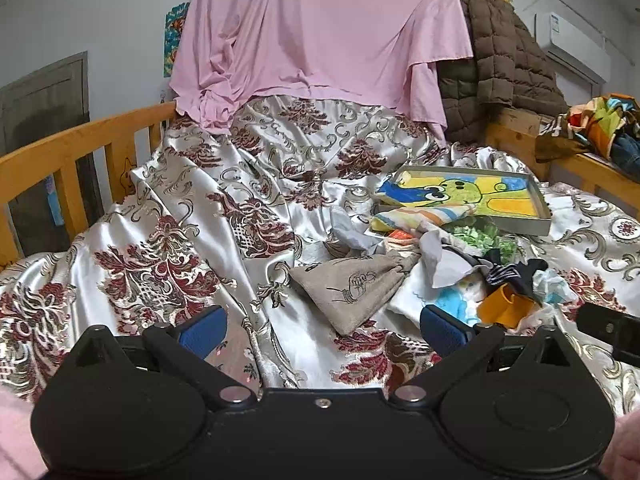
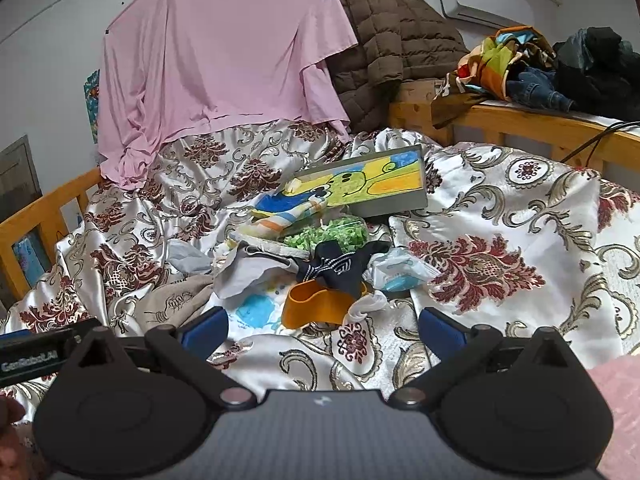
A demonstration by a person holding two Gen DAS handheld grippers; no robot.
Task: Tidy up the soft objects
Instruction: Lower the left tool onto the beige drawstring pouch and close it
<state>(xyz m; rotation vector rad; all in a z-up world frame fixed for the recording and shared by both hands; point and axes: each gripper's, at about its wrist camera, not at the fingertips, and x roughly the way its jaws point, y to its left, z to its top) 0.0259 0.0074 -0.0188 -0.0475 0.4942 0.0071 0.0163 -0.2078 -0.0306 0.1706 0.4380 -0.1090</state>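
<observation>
Both grippers hang spread and empty over the quilt point(image 1: 168, 216): left gripper point(image 1: 322, 330), right gripper point(image 2: 323, 330). Just beyond lies the pile: tan pouch point(image 1: 352, 286), orange cup point(image 2: 316, 304), dark sock point(image 2: 340, 266). Farther, a tray point(image 1: 472, 194) holds a drawing.

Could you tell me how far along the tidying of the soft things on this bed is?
Nothing looks sorted yet. The beige pouch, navy striped cloth, orange band and other small items lie jumbled on the satin bedspread. Nothing is in hand: the left tongs and right tongs are both open and empty. All the sorting remains.
</observation>
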